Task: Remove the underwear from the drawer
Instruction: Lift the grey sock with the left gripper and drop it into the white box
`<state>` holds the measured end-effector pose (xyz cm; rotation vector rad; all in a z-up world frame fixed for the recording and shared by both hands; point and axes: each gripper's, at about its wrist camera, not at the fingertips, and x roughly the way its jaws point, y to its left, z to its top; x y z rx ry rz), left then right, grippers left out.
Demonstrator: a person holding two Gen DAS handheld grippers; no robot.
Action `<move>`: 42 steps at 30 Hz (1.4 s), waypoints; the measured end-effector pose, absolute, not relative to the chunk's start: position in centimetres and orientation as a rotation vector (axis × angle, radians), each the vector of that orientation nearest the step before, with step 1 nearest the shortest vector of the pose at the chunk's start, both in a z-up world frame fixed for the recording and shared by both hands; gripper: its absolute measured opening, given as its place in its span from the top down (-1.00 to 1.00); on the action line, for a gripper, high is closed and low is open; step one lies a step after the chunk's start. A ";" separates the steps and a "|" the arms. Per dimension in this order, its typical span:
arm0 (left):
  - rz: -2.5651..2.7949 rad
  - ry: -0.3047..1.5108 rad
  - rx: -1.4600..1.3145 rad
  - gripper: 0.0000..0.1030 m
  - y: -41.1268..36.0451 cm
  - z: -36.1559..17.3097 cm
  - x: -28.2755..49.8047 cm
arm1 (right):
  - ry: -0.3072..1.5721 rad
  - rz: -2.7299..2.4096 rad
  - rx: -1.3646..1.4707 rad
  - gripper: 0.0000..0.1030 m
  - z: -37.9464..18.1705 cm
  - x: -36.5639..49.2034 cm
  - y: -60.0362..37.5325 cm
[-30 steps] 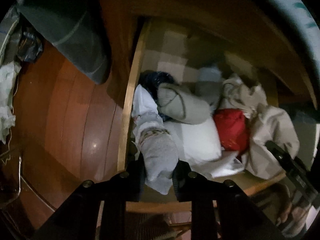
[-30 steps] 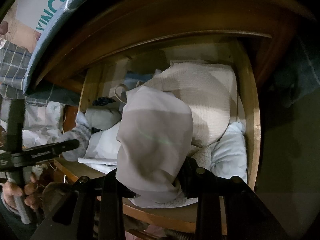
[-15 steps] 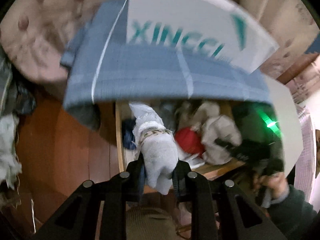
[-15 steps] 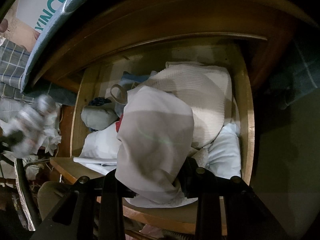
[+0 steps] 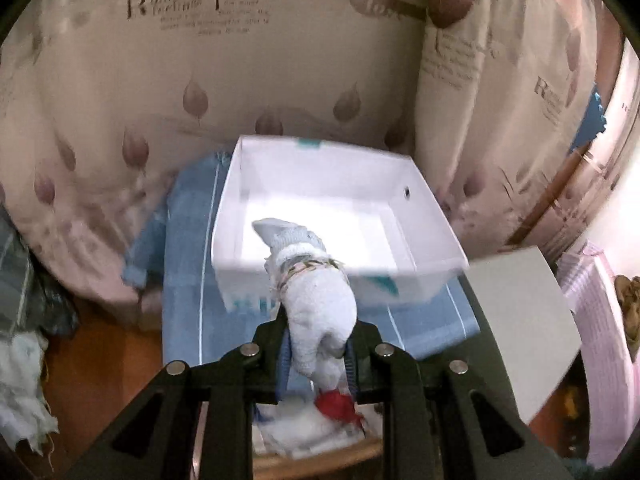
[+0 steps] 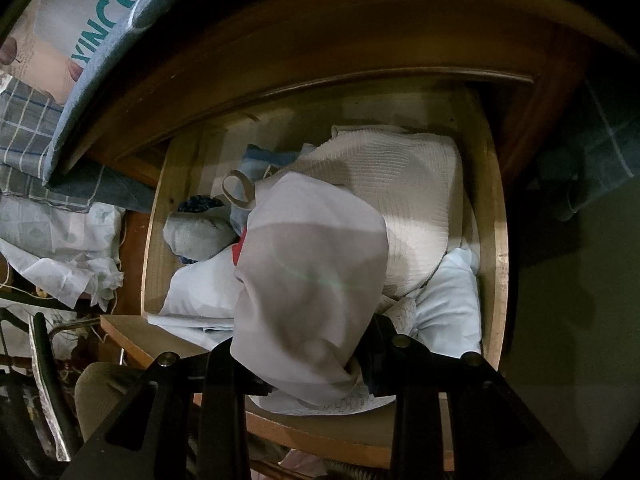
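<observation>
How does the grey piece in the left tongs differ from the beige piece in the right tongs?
The grey piece is small, thick and fuzzy with a patterned band; the beige piece is larger, smooth and plain. The grey piece is lifted in front of the white box; the beige piece hangs over the drawer. Both are clamped: left tongs, right tongs.

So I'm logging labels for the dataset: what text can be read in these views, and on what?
"YINCCI", teal, first letter cut off: white box, right wrist view.
Large "R", with small script too blurred to read: leaf-print curtain.
"lov", partly readable: same curtain.
Teal marks on the white box: unreadable.
</observation>
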<state>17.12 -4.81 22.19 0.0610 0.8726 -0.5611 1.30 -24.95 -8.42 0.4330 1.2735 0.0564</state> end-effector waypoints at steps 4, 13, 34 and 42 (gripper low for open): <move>-0.543 0.856 0.081 0.58 -6.8 22.3 21.2 | 1.271 0.053 0.432 0.42 -8.4 1.2 -24.9; -0.432 0.937 0.095 0.58 -8.1 17.1 27.0 | 1.270 0.064 0.437 0.42 -8.5 1.4 -24.8; -0.266 1.069 0.012 0.58 -7.6 14.4 25.4 | 1.270 0.075 0.441 0.42 -8.7 1.8 -24.7; -0.235 1.095 0.008 0.58 -7.6 14.8 24.3 | 1.268 0.075 0.441 0.42 -8.8 1.8 -24.6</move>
